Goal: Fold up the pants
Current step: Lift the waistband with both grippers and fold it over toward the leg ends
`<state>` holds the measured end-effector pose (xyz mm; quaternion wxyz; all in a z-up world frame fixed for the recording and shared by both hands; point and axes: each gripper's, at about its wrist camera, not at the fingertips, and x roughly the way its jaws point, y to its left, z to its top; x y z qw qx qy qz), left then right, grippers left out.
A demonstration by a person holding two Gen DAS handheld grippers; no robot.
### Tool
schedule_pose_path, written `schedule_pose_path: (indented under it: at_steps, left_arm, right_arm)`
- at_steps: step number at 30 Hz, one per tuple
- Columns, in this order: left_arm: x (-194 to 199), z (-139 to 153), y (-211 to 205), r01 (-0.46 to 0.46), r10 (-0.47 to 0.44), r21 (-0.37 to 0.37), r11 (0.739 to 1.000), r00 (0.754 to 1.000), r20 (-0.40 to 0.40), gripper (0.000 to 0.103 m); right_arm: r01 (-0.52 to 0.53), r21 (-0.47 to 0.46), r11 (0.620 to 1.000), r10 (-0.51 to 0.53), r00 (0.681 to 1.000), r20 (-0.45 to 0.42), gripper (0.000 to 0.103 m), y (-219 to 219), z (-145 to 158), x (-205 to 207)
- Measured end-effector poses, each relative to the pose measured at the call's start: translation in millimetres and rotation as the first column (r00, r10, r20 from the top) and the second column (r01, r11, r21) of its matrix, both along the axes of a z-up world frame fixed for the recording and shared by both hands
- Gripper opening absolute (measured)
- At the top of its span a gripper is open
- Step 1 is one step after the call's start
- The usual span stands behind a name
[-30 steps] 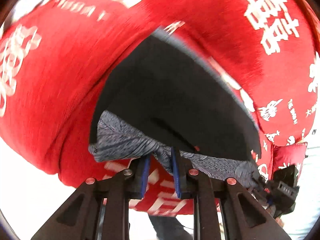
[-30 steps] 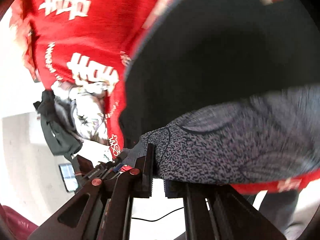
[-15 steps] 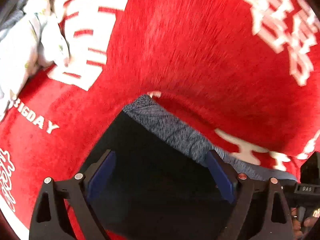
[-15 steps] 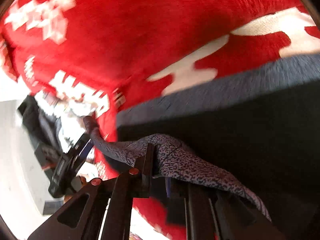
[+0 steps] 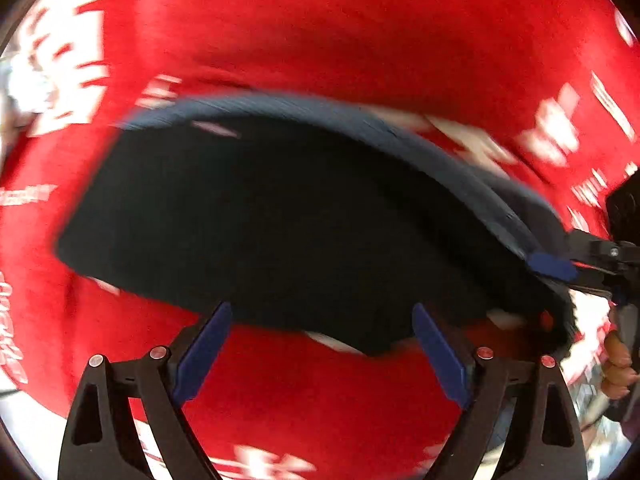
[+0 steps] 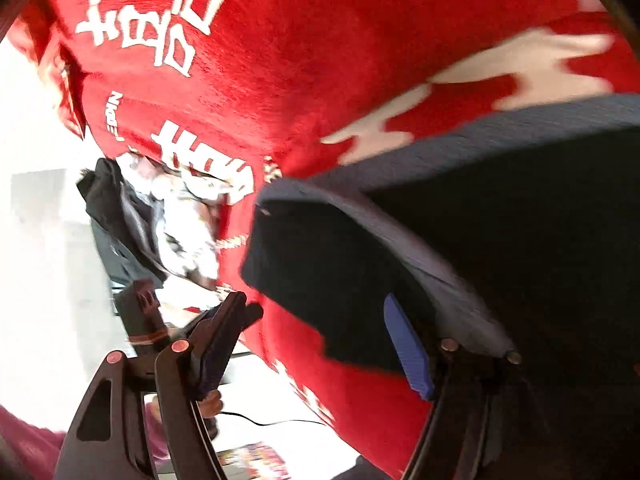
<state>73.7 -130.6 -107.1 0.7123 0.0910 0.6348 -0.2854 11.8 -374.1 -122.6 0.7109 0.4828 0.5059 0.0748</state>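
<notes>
The dark pants (image 5: pixel 280 216) lie folded on the red blanket (image 5: pixel 320 40), with a grey-blue waistband edge along their far side. My left gripper (image 5: pixel 320 344) is open and empty, its blue pads just short of the pants' near edge. My right gripper (image 6: pixel 320 344) is open too, with its right finger (image 6: pixel 408 352) against the pants (image 6: pixel 520 240) and its left finger over the blanket edge. The right gripper also shows at the right edge of the left wrist view (image 5: pixel 592 256).
The red blanket (image 6: pixel 320 60) with white lettering covers the surface. A pile of other clothes (image 6: pixel 168 220), dark and white, lies at its far left edge. A black cable (image 6: pixel 272 422) runs over the white floor below. The left gripper (image 6: pixel 144 320) shows there too.
Both grippers have let go of the grey waistband cloth and opened. The pants have gone from hanging to lying flat on the blanket, and both grippers have drawn back toward the near edge.
</notes>
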Motion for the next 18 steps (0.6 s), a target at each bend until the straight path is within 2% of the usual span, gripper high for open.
schedule_pose_path:
  at_steps: [3, 5, 7, 9, 10, 13, 15, 16, 18]
  left_arm:
    - [-39, -8, -43, 0.107, -0.111, -0.056, 0.993, 0.992, -0.068, 0.092]
    - [-63, -11, -75, 0.168, -0.181, -0.113, 0.979, 0.977, -0.112, 0.092]
    - [-85, -19, -106, 0.235, -0.259, -0.170, 0.957, 0.955, -0.141, 0.092]
    - [-100, -26, -125, 0.278, -0.305, -0.173, 0.945, 0.939, -0.159, 0.092]
    - [-110, -30, -135, 0.293, -0.323, -0.172, 0.940, 0.930, -0.179, 0.092]
    - [-124, -31, -143, 0.282, -0.320, -0.202, 0.938, 0.927, -0.197, 0.092]
    - [-121, -32, -140, 0.268, -0.309, -0.201, 0.942, 0.928, -0.208, 0.092]
    - [-122, -32, -137, 0.263, -0.303, -0.197, 0.944, 0.930, -0.208, 0.092]
    - [-124, -29, -127, 0.262, -0.299, -0.193, 0.946, 0.933, -0.202, 0.092]
  right_arm:
    - [0.106, -0.019, 0.994, -0.106, 0.993, -0.053, 0.075, -13, 2, -73]
    - [0.201, -0.031, 0.979, -0.203, 0.973, -0.107, 0.075, -17, -4, -127]
    - [0.297, -0.037, 0.954, -0.299, 0.941, -0.160, 0.075, -16, -8, -182]
    - [0.370, -0.069, 0.927, -0.375, 0.899, -0.226, 0.075, -12, -16, -225]
    - [0.419, -0.073, 0.905, -0.423, 0.868, -0.260, 0.075, -6, -23, -253]
    - [0.510, -0.073, 0.857, -0.503, 0.799, -0.329, 0.075, 15, -49, -311]
    - [0.558, -0.058, 0.828, -0.540, 0.766, -0.348, 0.075, 30, -64, -334]
    - [0.582, -0.043, 0.812, -0.558, 0.752, -0.352, 0.075, 38, -72, -343]
    - [0.615, 0.002, 0.788, -0.579, 0.742, -0.338, 0.073, 50, -86, -352]
